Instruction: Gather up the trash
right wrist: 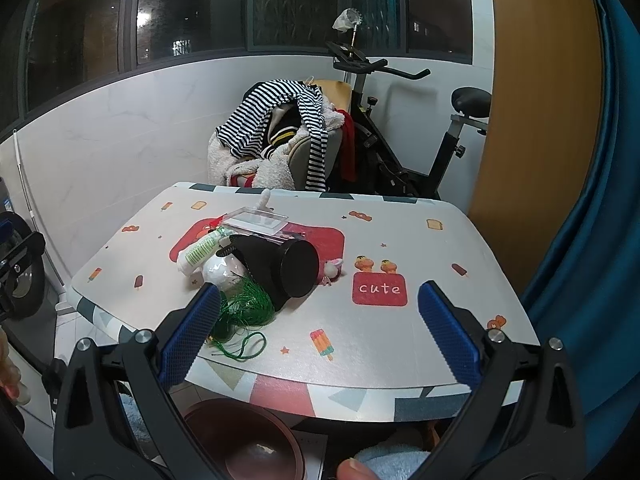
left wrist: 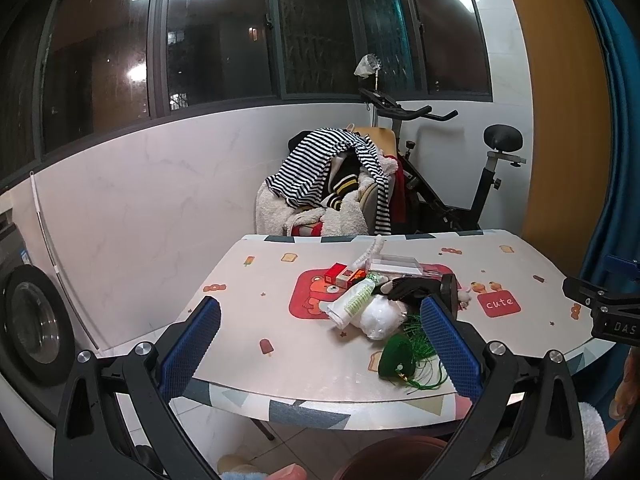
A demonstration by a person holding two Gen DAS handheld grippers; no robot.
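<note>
While both tools hang above the near edge of the table [right wrist: 400, 340], each one is spread wide and grasps nothing. The left tool [left wrist: 320, 344] has its blue pads far apart; its right pad stands in front of the green string [left wrist: 420, 344], but whether it touches I cannot tell. The right tool [right wrist: 320, 332] is equally released, and its left pad overlaps the same green string [right wrist: 244, 308] in its view.

The trash lies in one heap near the table's middle, toward 12 o'clock from the left tool and 11 o'clock from the right one. In the heap, a black cylinder [right wrist: 298, 262] lies on its side, a clear plastic box [right wrist: 256, 220] behind it, a white ball [right wrist: 220, 270] and a white tube [right wrist: 200, 252] at its left, a red box [left wrist: 336, 274] farther back.

From 12 to 3 o'clock of the right tool, the table surface is bare up to the far edge. A brown bucket [right wrist: 244, 440] stands on the floor below the near edge.
</note>
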